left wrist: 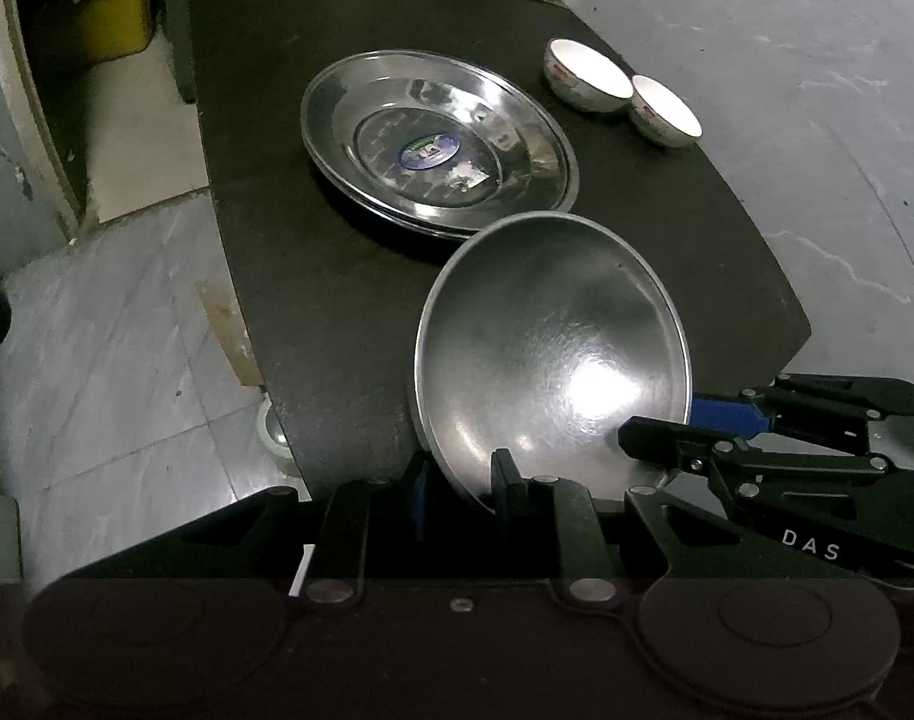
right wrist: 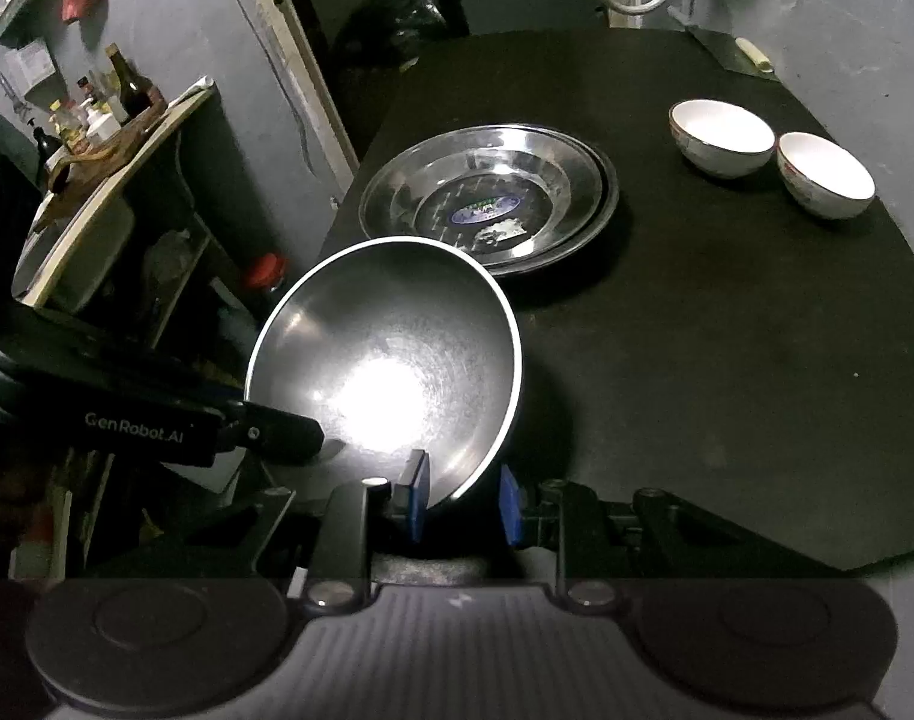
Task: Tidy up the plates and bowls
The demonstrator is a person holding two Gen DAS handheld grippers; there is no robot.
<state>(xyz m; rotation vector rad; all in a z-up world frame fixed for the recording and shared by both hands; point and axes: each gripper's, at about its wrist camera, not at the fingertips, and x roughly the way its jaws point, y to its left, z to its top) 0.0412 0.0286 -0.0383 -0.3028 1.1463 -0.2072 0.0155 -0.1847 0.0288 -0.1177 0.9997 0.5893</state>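
Steel bowl (left wrist: 553,354) empty, tilted above near part of black tabletop (left wrist: 312,276), rim clamped on both sides: left gripper (left wrist: 463,492) clenched on near-left rim, right gripper (right wrist: 463,498) clenched on opposite rim. Stack of steel plates (left wrist: 438,138) just beyond bowl, top plate empty save a centre sticker. Two white ceramic bowls (right wrist: 721,135), both empty, touching, near right table edge. Bare tabletop to right of held bowl; left table edge close, grey floor (left wrist: 114,324) below
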